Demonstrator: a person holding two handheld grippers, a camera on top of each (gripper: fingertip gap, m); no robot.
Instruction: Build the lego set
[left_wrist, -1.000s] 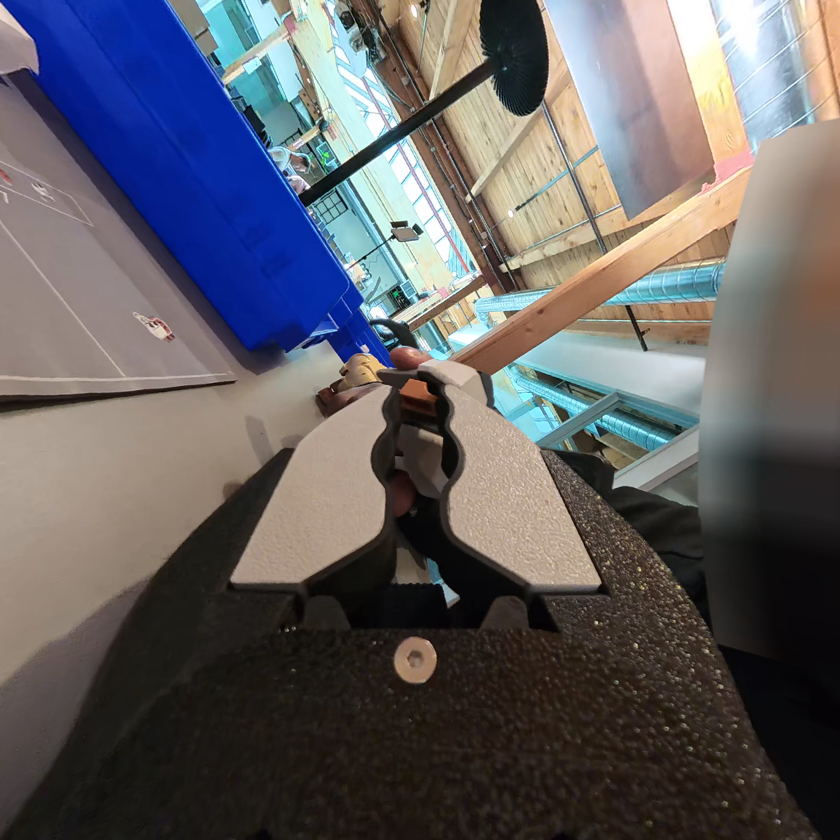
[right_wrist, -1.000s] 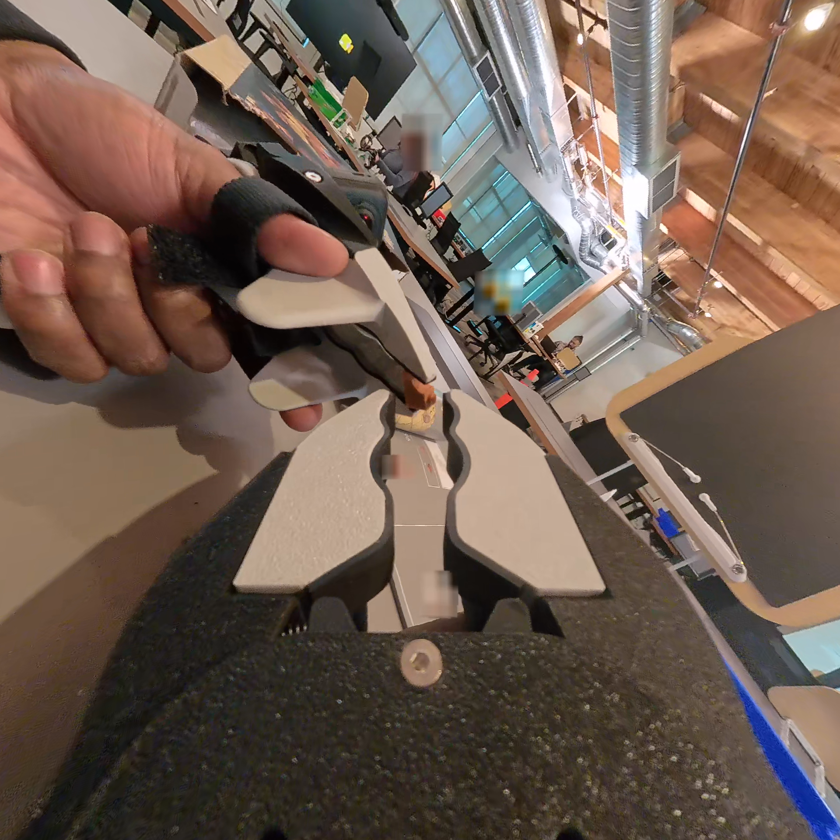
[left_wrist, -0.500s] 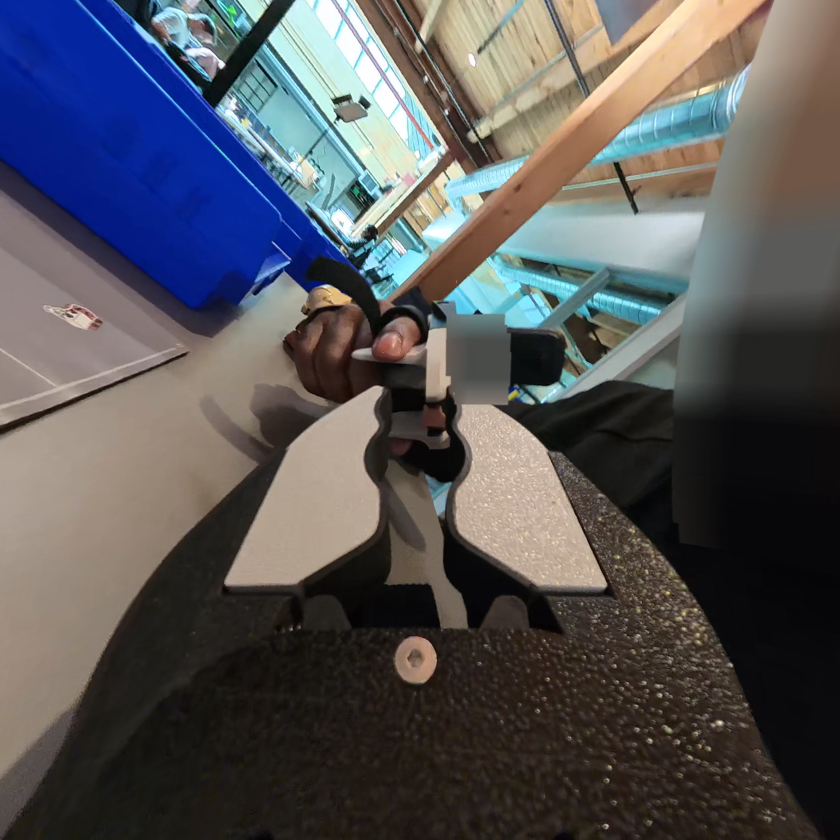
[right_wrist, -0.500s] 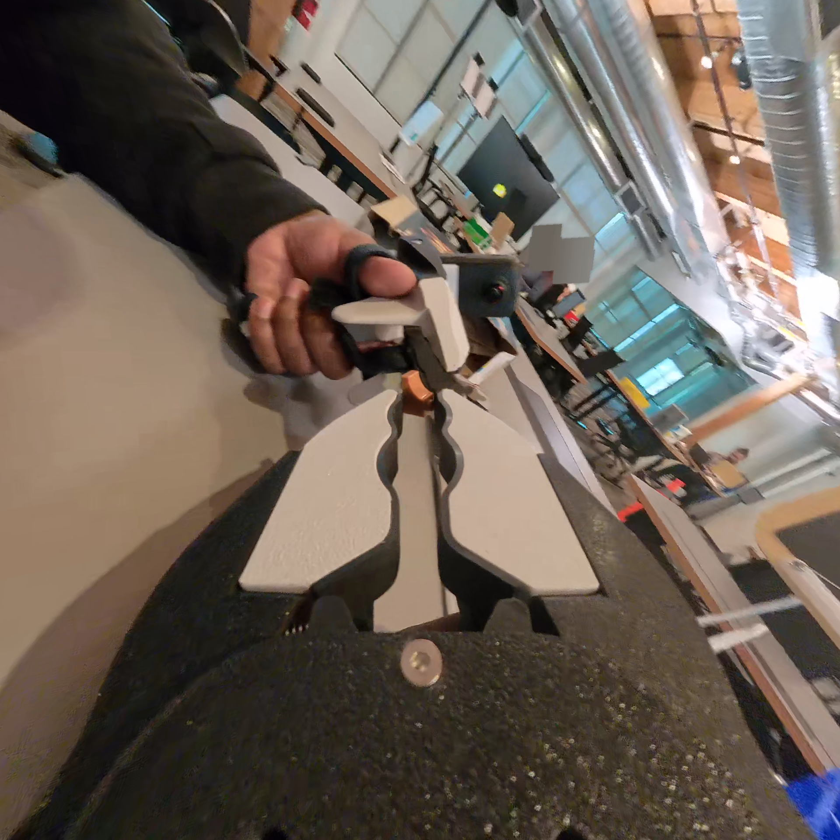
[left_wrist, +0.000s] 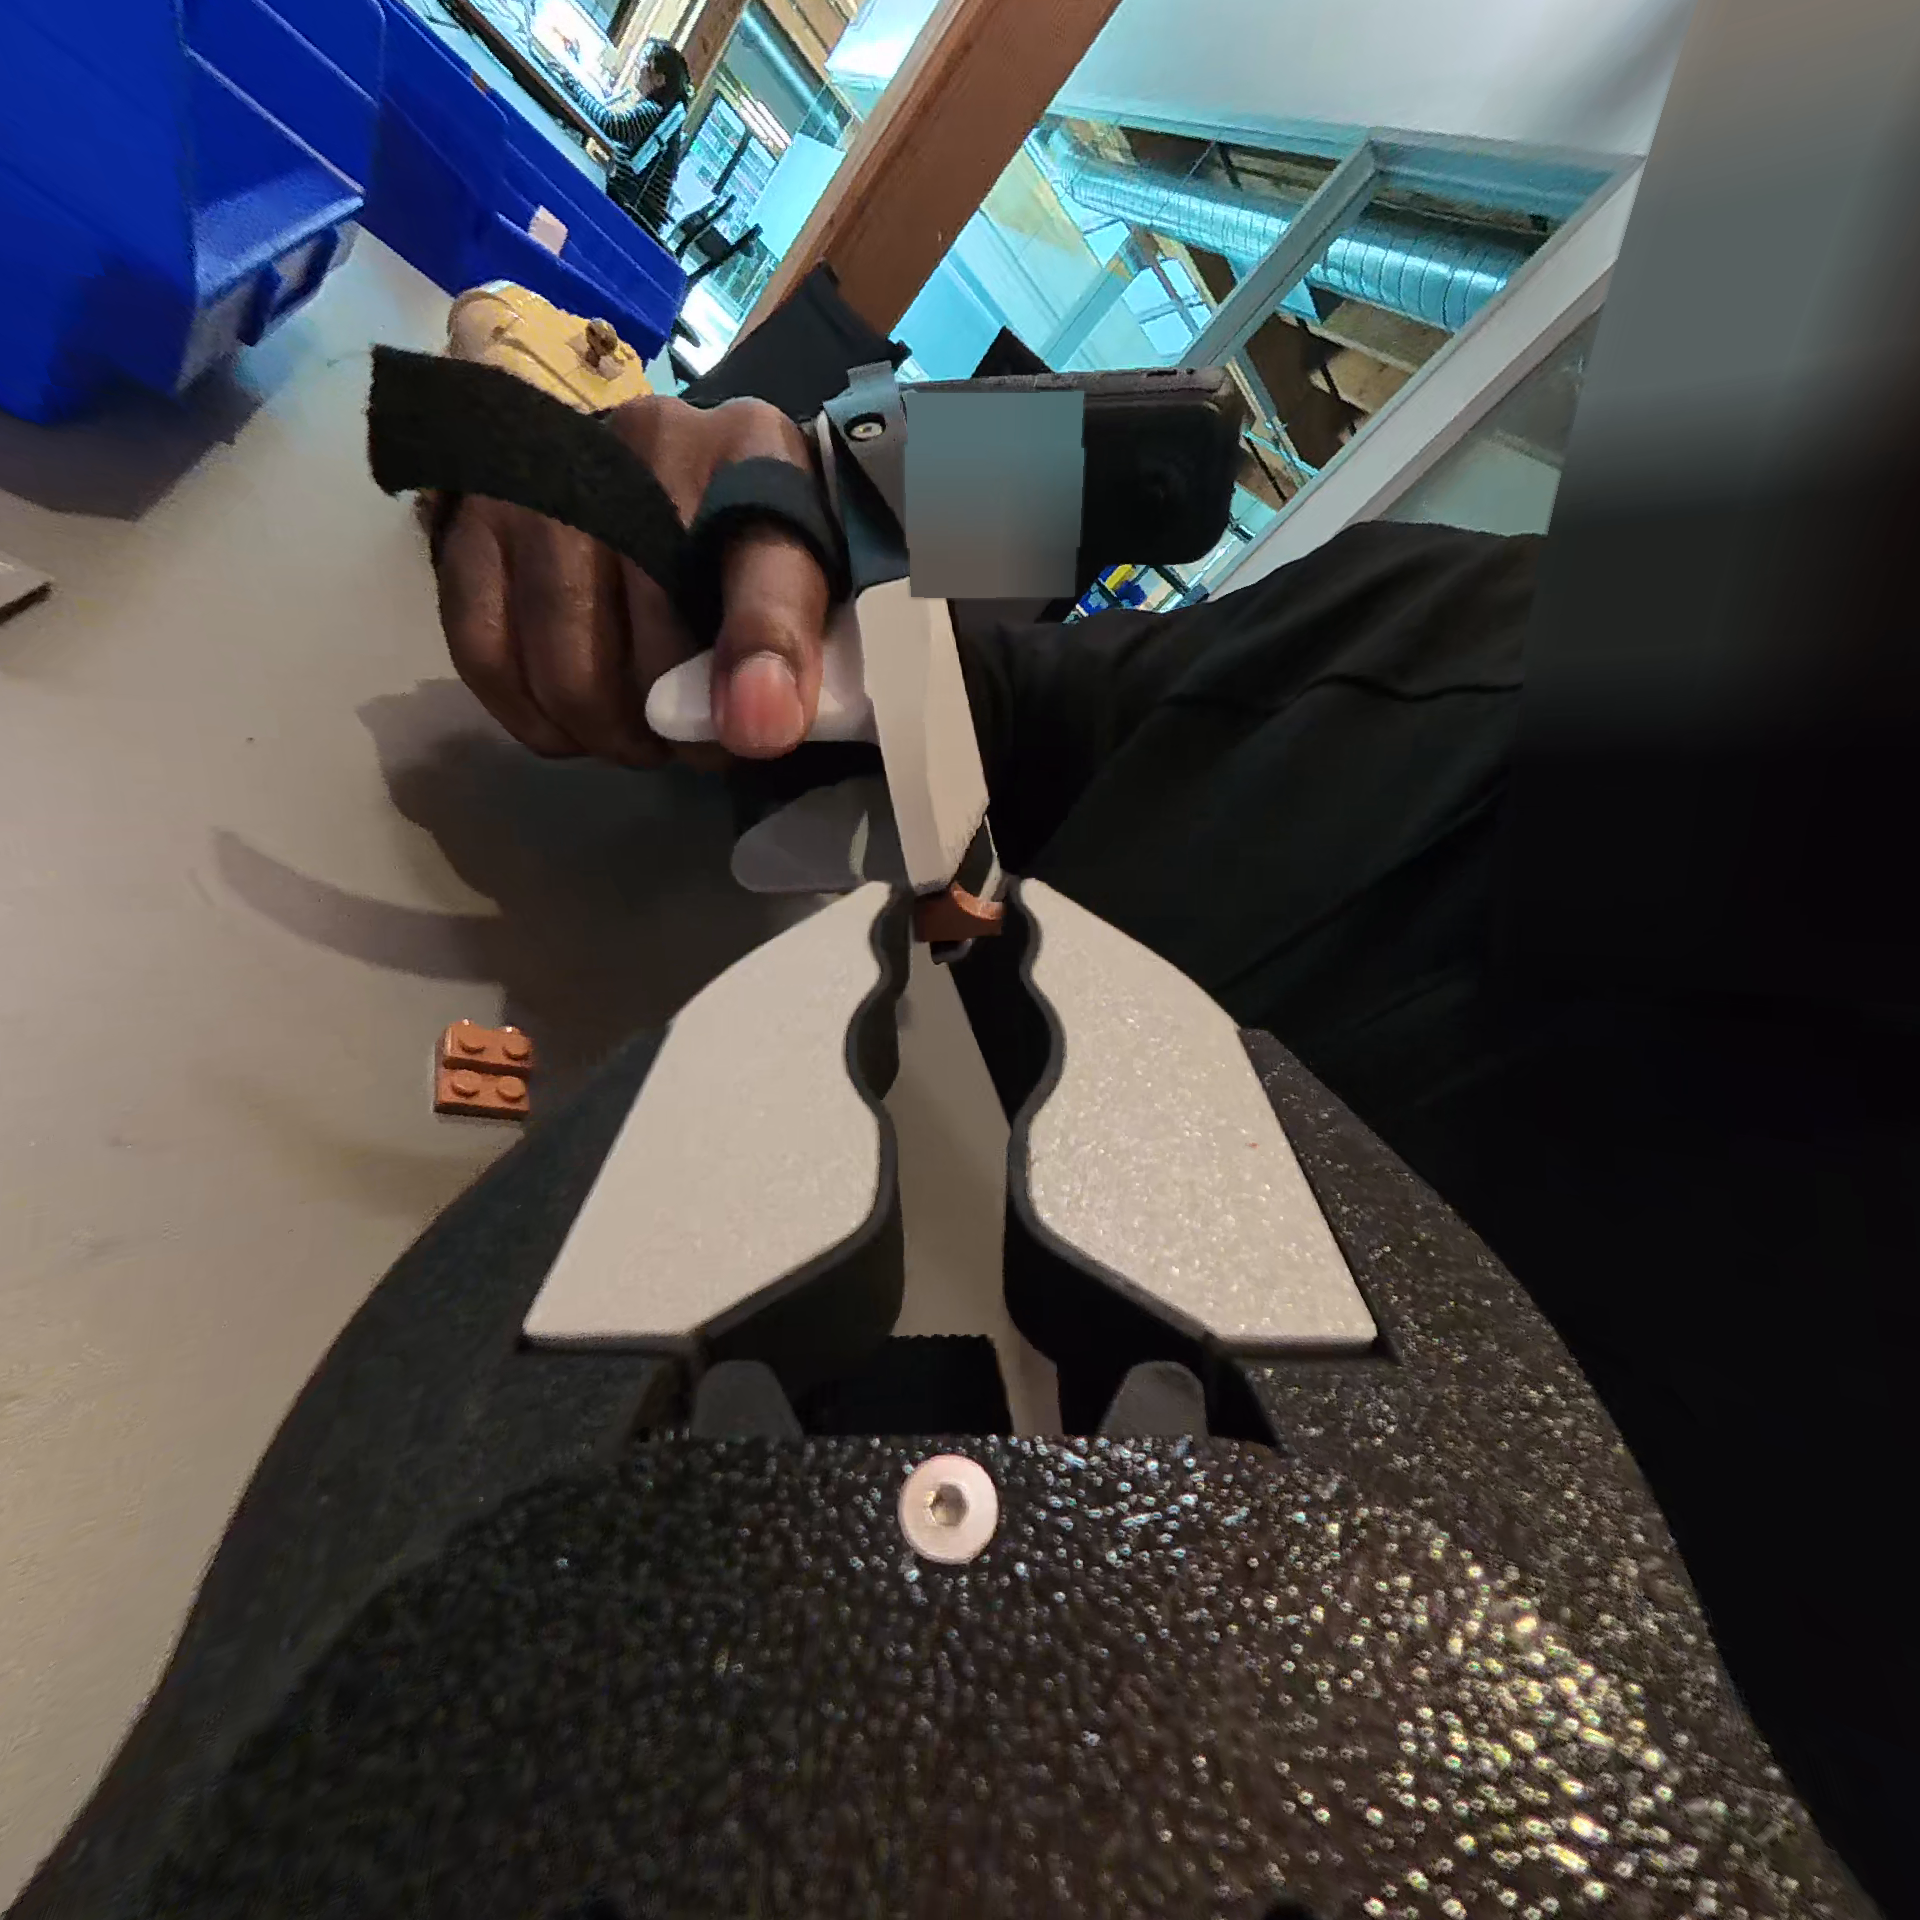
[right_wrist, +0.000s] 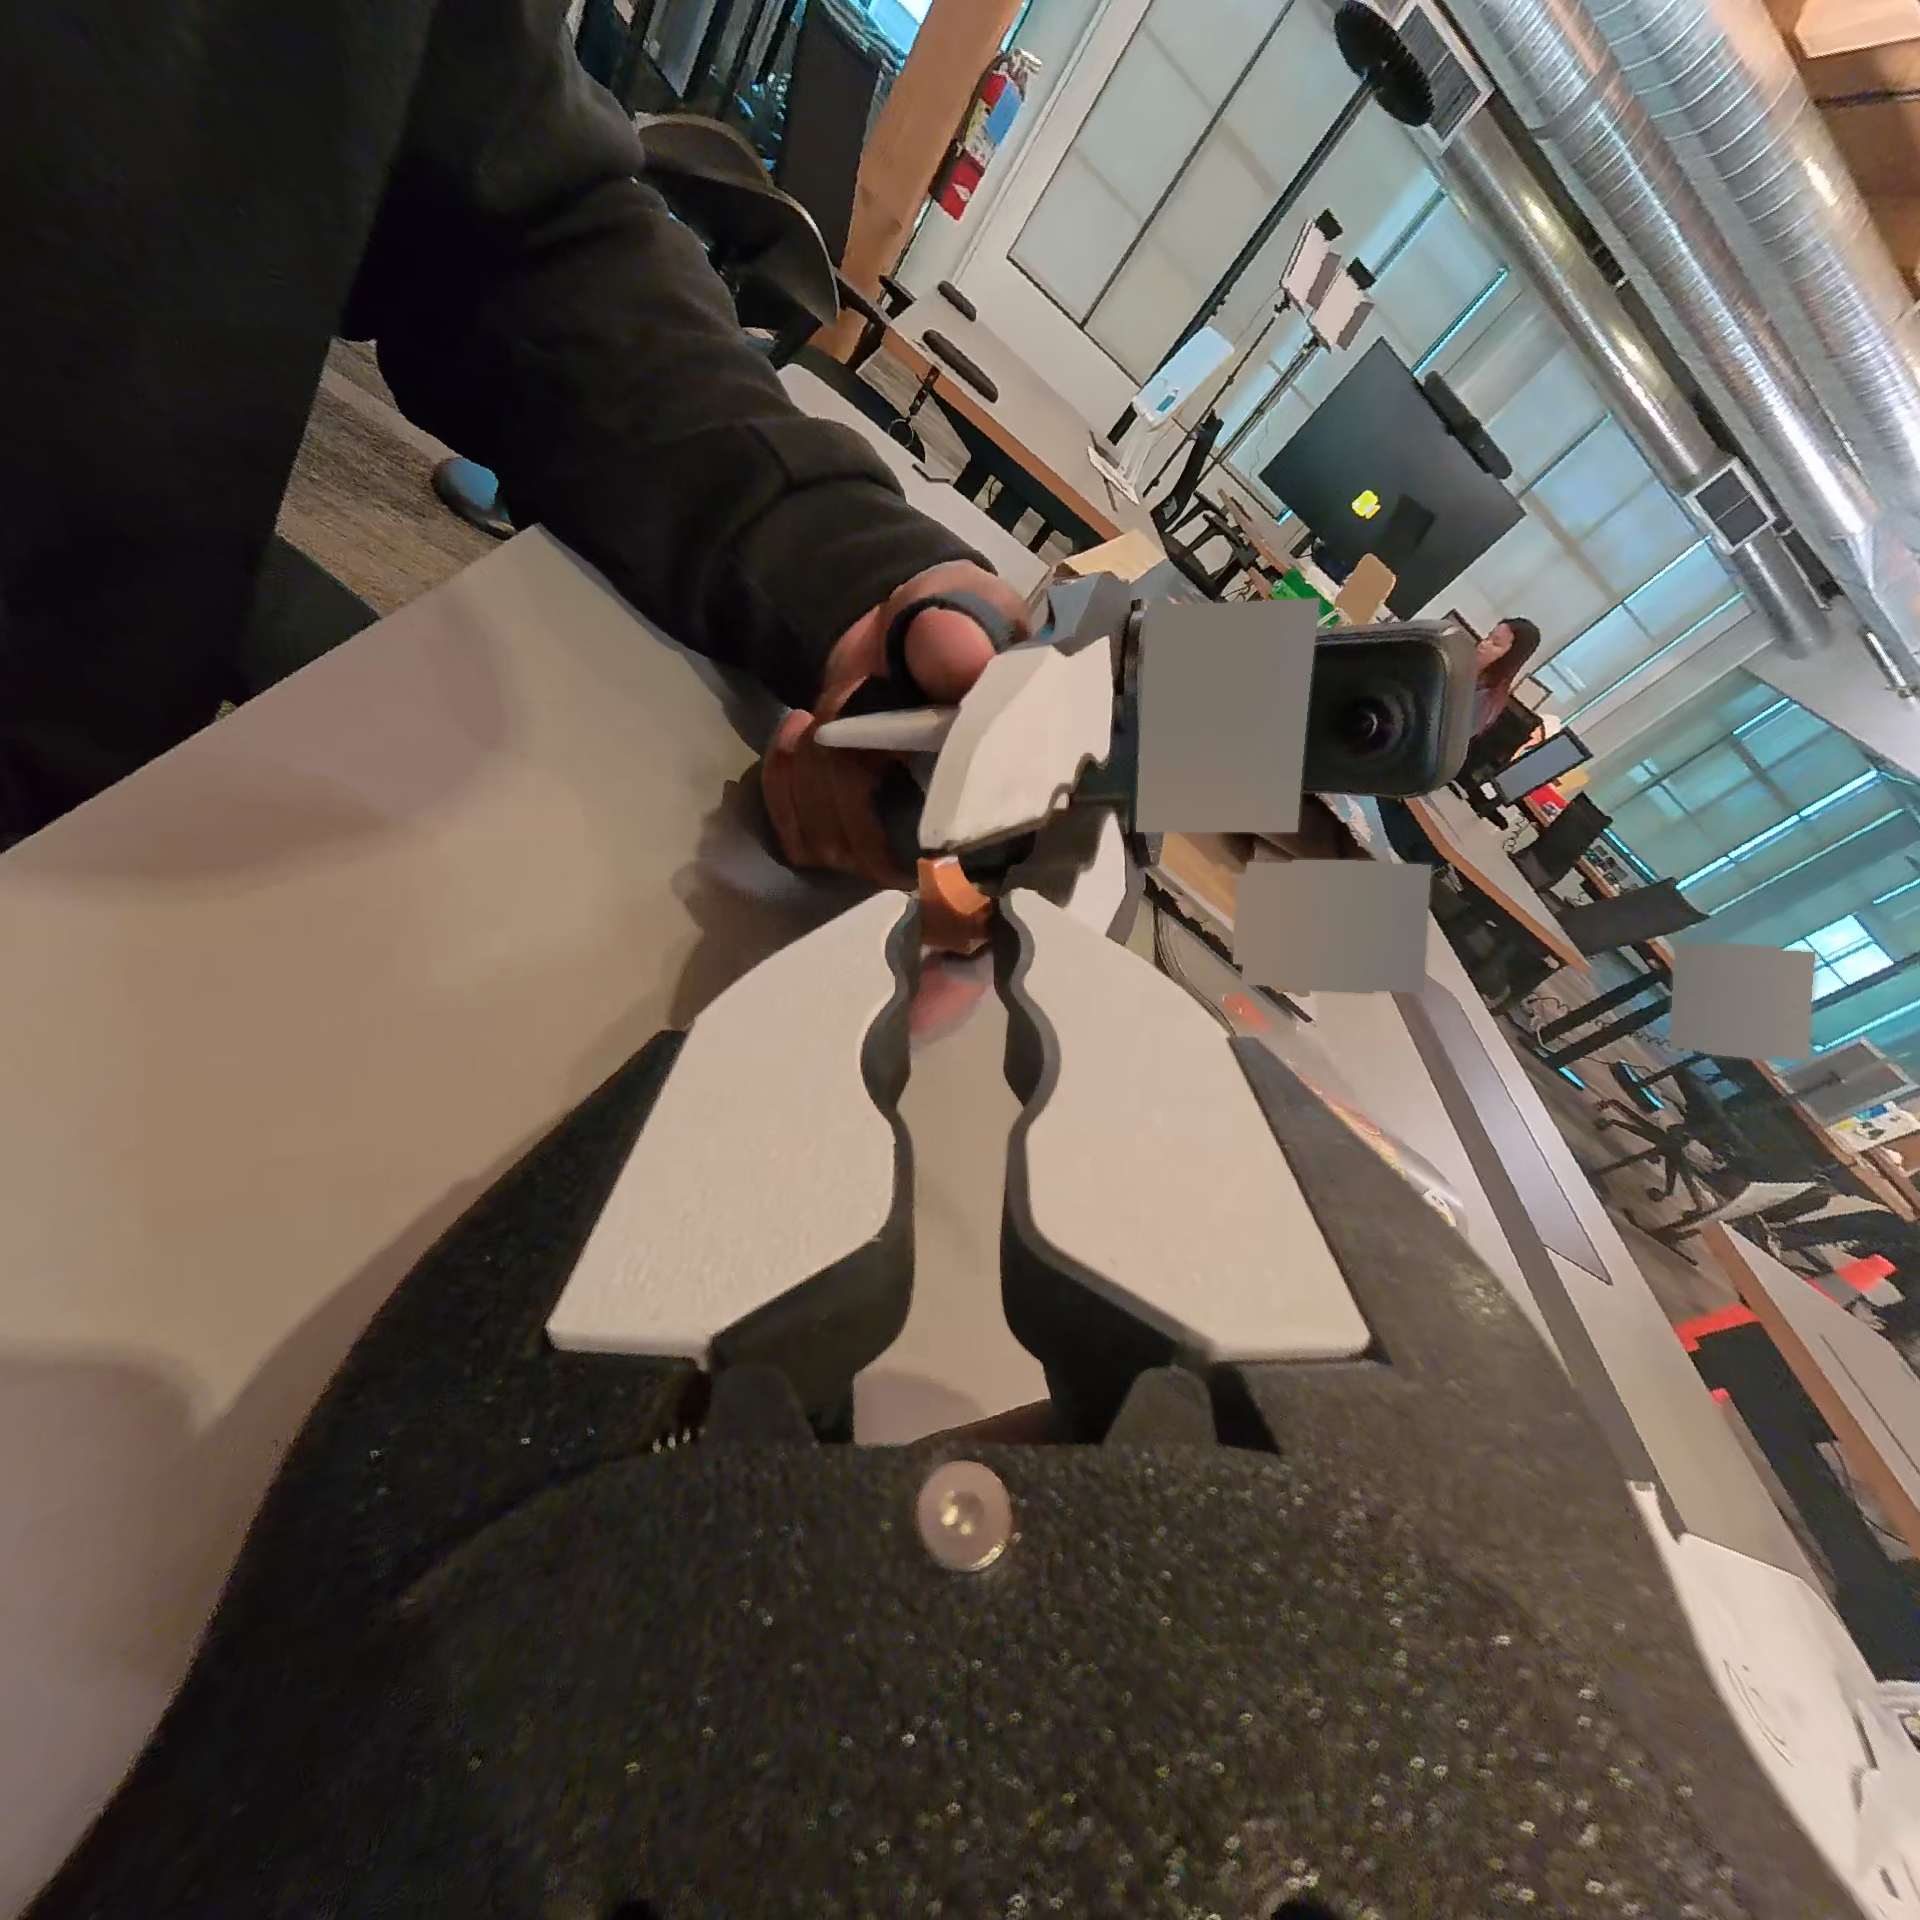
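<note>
On the grey tabletop (left_wrist: 156, 1039), with blue bins (left_wrist: 125, 208) at 10 o'clock, the right hand (left_wrist: 561, 623) angles its tongs down from 12 o'clock to meet the left tongs (left_wrist: 951, 920) tip to tip. Both the left and the right tongs (right_wrist: 956, 925) stand narrowly parted and pinch one small brown brick (right_wrist: 951, 914). It is probably light, rigid and slick, so best gripped on its flat sides. A brown plate (left_wrist: 483, 1068) lies loose at 8 o'clock.
</note>
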